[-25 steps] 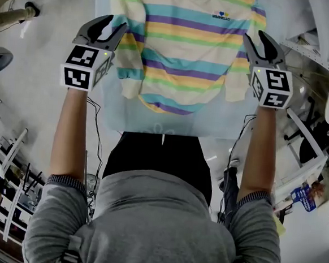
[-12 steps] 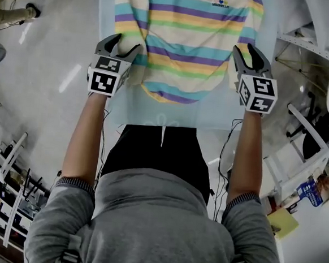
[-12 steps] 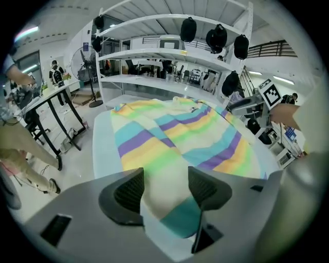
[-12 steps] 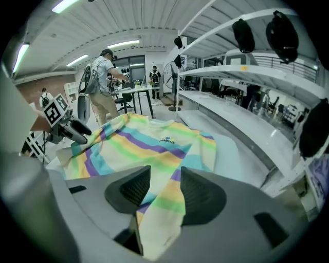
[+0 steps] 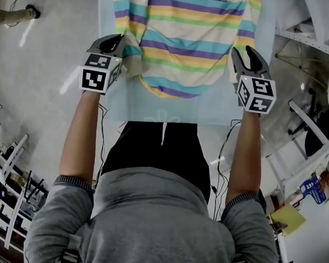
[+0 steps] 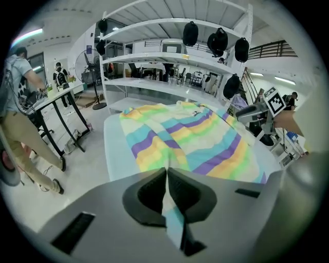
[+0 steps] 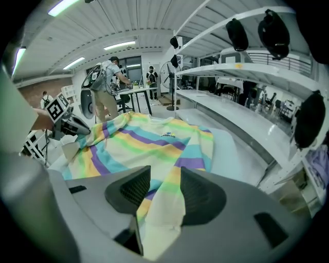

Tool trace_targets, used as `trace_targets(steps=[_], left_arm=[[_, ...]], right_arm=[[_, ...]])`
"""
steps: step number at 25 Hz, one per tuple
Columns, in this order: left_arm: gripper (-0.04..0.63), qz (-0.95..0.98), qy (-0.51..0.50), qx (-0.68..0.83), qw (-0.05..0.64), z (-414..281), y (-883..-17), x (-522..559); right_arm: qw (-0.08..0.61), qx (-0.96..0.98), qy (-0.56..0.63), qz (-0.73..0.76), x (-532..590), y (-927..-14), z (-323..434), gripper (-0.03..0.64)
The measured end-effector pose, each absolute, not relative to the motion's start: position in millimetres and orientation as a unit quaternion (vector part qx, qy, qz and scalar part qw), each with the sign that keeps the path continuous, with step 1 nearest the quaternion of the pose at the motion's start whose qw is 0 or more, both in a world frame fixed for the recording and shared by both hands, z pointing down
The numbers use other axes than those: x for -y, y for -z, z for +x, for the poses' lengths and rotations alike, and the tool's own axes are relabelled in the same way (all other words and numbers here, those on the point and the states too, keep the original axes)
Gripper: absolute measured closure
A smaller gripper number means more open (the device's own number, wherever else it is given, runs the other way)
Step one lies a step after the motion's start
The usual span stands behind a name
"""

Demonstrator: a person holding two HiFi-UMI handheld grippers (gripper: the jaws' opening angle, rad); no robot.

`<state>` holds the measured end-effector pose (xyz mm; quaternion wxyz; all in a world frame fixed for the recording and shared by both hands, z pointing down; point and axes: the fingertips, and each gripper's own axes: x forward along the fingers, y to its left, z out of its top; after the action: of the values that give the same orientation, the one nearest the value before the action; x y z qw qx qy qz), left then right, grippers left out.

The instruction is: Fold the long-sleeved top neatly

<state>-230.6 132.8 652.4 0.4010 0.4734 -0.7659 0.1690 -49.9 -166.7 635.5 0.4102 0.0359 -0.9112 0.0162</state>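
Pinching left cuff (image 6: 174,221) of striped top (image 5: 189,39) in shut left claw (image 5: 114,39); straddling right sleeve (image 7: 159,215), seemingly loosely, with half-open right claw (image 5: 243,52).

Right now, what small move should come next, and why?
Probably close the right gripper on the right sleeve, which lies between its parted jaws. The left gripper already pinches the left cuff.

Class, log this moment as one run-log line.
left gripper: shut on left sleeve | right gripper: open, right sleeve between jaws | striped top: spread on table
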Motion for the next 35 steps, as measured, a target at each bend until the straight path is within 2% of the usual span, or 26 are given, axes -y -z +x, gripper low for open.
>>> trace_targets(steps=[11, 19, 21, 23, 25, 28, 35], left_arm=[[0.574, 0.395, -0.197, 0.831, 0.340, -301, -579, -194], [0.571, 0.437, -0.265, 0.771, 0.379, -246, -651, -176], [0.539, 0.456, -0.270, 0.761, 0.374, -231, -658, -171], [0.437, 0.476, -0.274, 0.751, 0.366, -219, -659, -165], [0.392, 0.492, -0.296, 0.742, 0.346, -210, -654, -162], [0.373, 0.518, -0.334, 0.726, 0.304, -197, -639, -159], [0.374, 0.613, -0.362, 0.666, 0.225, -129, -599, -152]], right_arm=[[0.407, 0.912, -0.008, 0.045, 173, -616, -47, 0.423], [0.420, 0.907, -0.016, 0.033, 152, -631, -41, 0.423], [0.421, 0.906, -0.017, 0.030, 148, -634, -40, 0.423], [0.424, 0.905, -0.015, 0.028, 145, -635, -38, 0.423], [0.426, 0.904, -0.011, 0.025, 144, -633, -36, 0.423], [0.429, 0.903, -0.002, 0.015, 137, -624, -31, 0.422], [0.440, 0.897, 0.022, -0.039, 83, -600, -11, 0.422]])
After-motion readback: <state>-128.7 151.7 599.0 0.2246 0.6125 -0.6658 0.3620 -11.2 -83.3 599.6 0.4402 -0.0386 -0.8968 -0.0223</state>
